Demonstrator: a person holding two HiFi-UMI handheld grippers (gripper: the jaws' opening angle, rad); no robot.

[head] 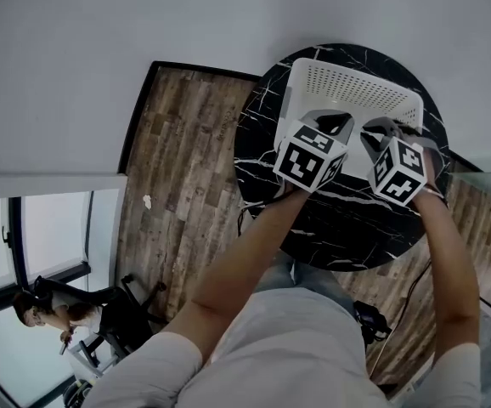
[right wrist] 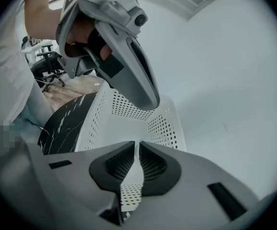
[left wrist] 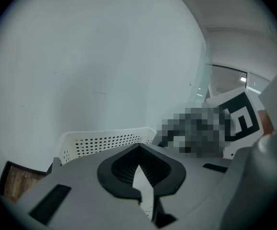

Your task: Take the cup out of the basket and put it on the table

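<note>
No sight of the cup in any view; inside of the basket point(head: 352, 83) mostly hidden behind both grippers in the head view. White, perforated, standing on the round black marbled table point(head: 262, 151), directly ahead of and beneath both sets of jaws. On the left gripper point(left wrist: 139, 148): jaws pressed together at the tips, nothing between them, aimed at the basket's far wall. On the right gripper point(right wrist: 138, 145): jaws drawn in to a thin slit, nothing pinched, over the basket. Side by side, near each other but apart. Pale wall point(left wrist: 90, 66) beyond the basket. Wooden floor point(head: 177, 168) off to the left gripper's left. Seated person point(head: 67, 317) well behind and to the left.
</note>
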